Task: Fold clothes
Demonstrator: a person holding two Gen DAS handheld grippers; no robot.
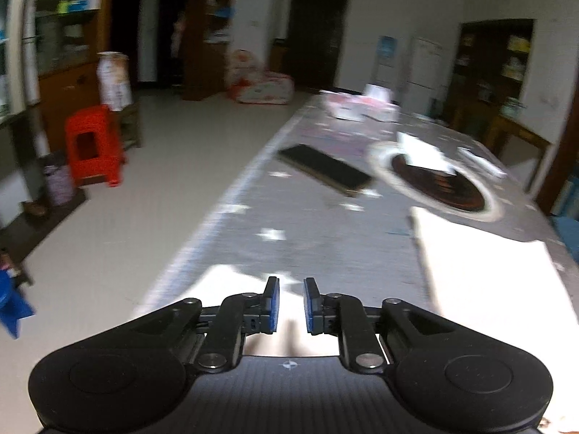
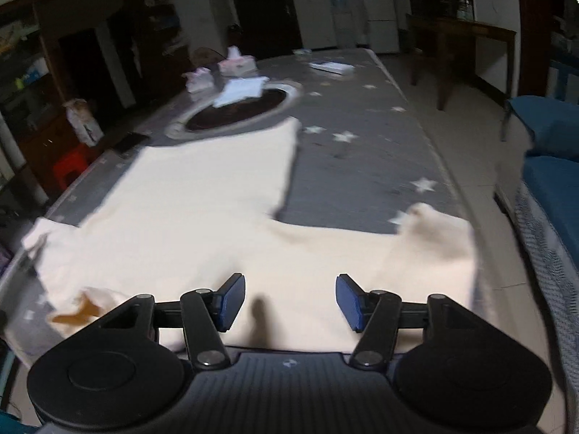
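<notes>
Right wrist view: cream garment (image 2: pixel 202 195) on starred table (image 2: pixel 362 152), round mat (image 2: pixel 235 112) beyond; both grippers' fingers spread, empty.

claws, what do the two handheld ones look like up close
Both look alike: the left claw and right claw have matte black ribbed bodies with a small round crosshair mark, two round black side housings, black linkage arms with silver pivot screws, and flat blue pads on the fingers. No cables or sleeves show.

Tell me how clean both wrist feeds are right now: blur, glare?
Left wrist: motion-smeared; phone and round mat streaked, shirt blown out white. Right wrist: less blur, shirt overexposed and textureless, room behind dark, fisheye bending the table edges.
</notes>
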